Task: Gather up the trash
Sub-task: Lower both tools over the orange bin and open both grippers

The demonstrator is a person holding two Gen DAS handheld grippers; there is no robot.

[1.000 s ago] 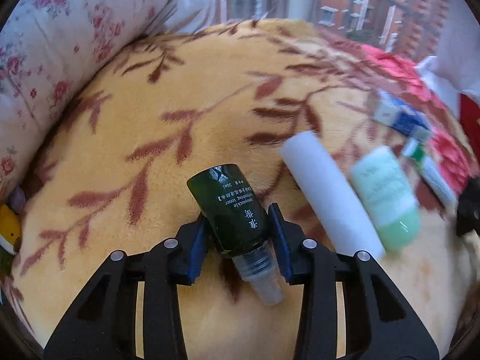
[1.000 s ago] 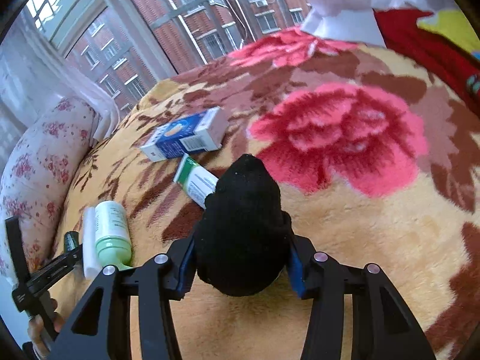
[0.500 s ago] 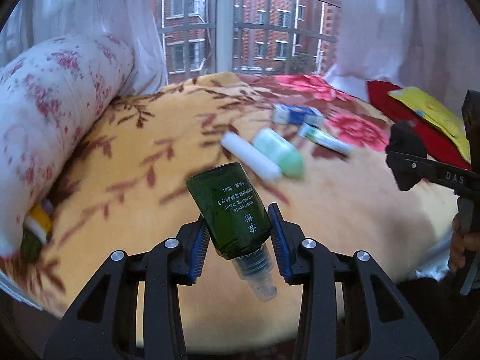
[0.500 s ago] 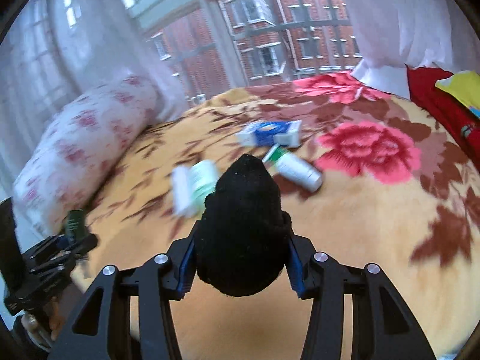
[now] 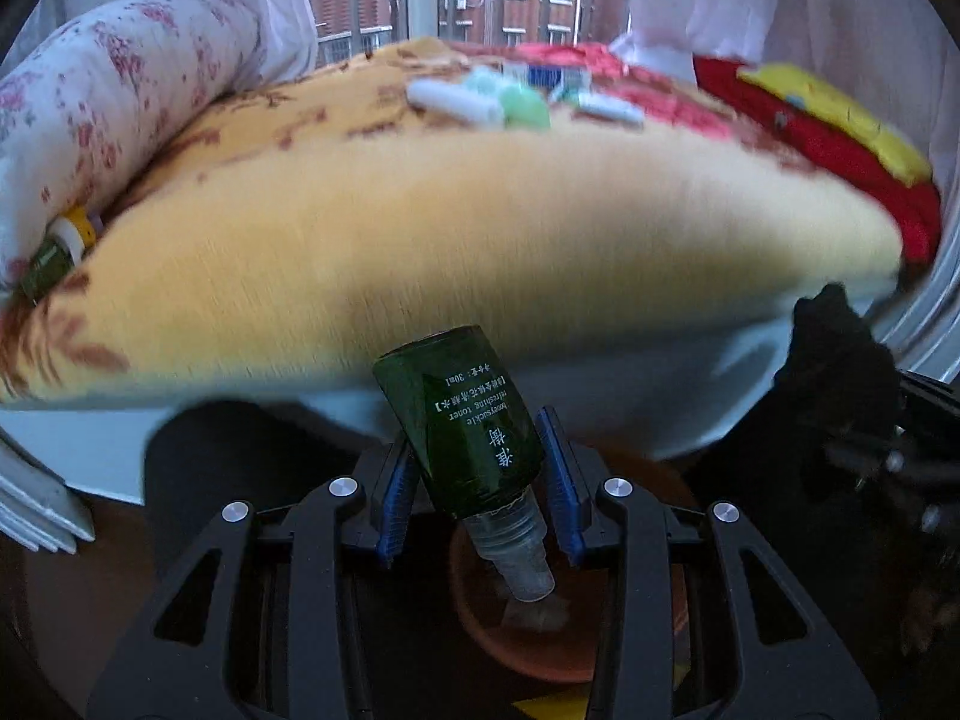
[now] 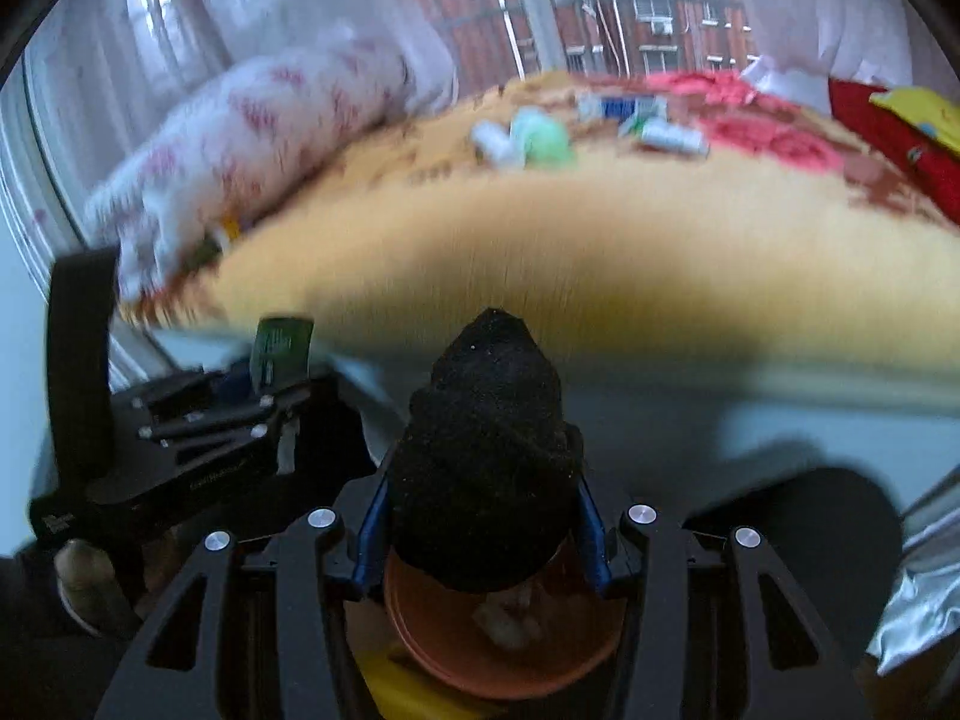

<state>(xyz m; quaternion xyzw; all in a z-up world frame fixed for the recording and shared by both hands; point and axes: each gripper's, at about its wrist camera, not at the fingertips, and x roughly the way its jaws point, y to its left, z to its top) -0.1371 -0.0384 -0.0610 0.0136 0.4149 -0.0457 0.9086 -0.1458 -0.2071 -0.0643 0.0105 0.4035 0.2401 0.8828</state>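
My left gripper [image 5: 477, 480] is shut on a dark green toner bottle [image 5: 462, 414], its clear cap pointing back toward the camera. My right gripper [image 6: 483, 510] is shut on a black sock-like bundle [image 6: 486, 450]. Both hang off the bed's near edge, over an orange-brown bin [image 5: 576, 630] [image 6: 498, 642] with some pale scraps inside. The left gripper with the green bottle [image 6: 281, 348] shows at the left of the right wrist view. The black bundle [image 5: 834, 354] shows at the right of the left wrist view.
On the yellow floral blanket [image 5: 480, 222] far back lie a white tube [image 5: 453, 102], a pale green bottle [image 5: 516, 102], a blue-white box [image 6: 618, 105] and another tube [image 6: 669, 135]. A floral bolster [image 5: 108, 102] lies left, with a small bottle [image 5: 54, 252] beside it. Red and yellow fabric [image 5: 828, 126] lies right.
Both grippers have pulled back from over the blanket to beyond the bed's near edge and sunk a little. The orange-brown bin has come into view below them. Both grips are unchanged.
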